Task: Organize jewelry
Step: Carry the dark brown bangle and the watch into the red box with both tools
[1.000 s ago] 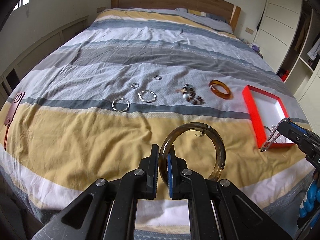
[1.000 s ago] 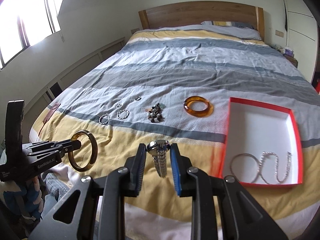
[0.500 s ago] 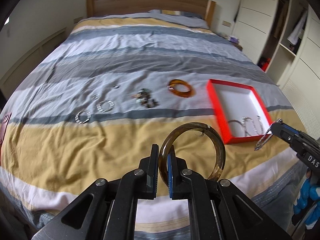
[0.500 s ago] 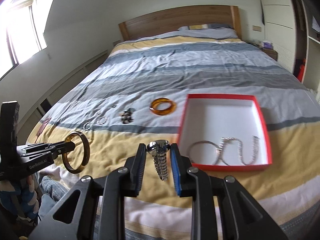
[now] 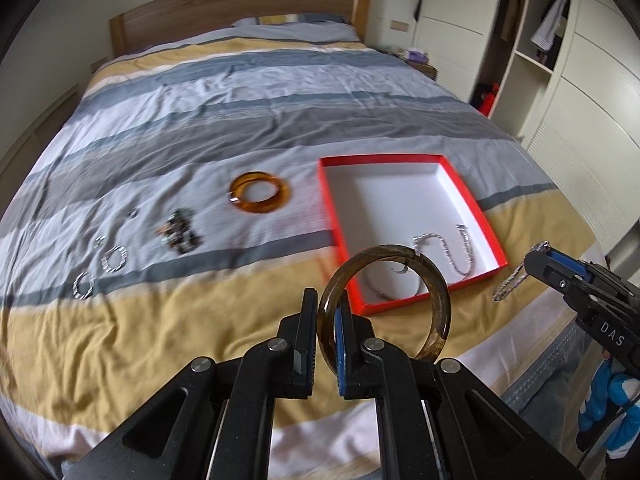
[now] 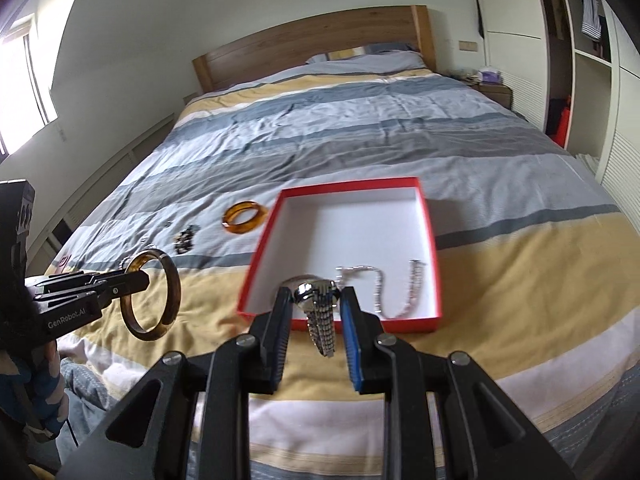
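My left gripper (image 5: 325, 312) is shut on a dark brown bangle (image 5: 434, 280), held upright just in front of the red box's near corner; it also shows in the right wrist view (image 6: 172, 280). My right gripper (image 6: 314, 304) is shut on a silver metal watch (image 6: 320, 320) whose band hangs down, right at the box's near edge. The red box (image 5: 332, 204) with a white inside holds a silver chain (image 5: 460, 252) and a thin hoop. An orange bangle (image 5: 260, 192), a dark bead bracelet (image 5: 180, 232) and silver rings (image 5: 114, 258) lie on the bed to its left.
The striped bedspread (image 5: 200, 120) covers the whole bed, with a wooden headboard (image 5: 240, 8) at the far end. White wardrobes (image 5: 580, 100) stand along the right side. The bed's near edge is right under both grippers.
Both grippers have swung to the right, toward the red box, each still holding its piece. The box now lies straight ahead of both.
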{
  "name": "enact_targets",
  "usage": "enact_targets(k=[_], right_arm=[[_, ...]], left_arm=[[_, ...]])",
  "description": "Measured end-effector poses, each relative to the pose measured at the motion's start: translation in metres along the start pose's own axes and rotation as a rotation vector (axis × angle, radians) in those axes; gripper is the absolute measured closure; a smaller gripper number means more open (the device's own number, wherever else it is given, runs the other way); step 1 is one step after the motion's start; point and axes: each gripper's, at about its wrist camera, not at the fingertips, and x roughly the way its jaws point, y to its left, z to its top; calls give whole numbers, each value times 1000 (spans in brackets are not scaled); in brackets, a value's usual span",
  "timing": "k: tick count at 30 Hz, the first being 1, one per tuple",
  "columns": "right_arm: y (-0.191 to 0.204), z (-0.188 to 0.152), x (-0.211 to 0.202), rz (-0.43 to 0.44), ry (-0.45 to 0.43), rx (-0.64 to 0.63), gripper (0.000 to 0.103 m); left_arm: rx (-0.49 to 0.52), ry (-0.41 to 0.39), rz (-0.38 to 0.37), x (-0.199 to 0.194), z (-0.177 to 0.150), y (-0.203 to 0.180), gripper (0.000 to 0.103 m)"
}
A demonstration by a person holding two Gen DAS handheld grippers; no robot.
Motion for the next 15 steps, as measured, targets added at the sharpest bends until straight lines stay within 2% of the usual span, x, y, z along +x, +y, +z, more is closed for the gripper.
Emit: enact_targets(k=[8, 15], right_arm=[[-30, 7, 34, 1, 41, 16, 80], [-51, 25, 77, 5, 79, 23, 80]], left_arm=[[68, 33, 6, 51, 37, -36, 95], [102, 55, 29, 96, 66, -51, 95]])
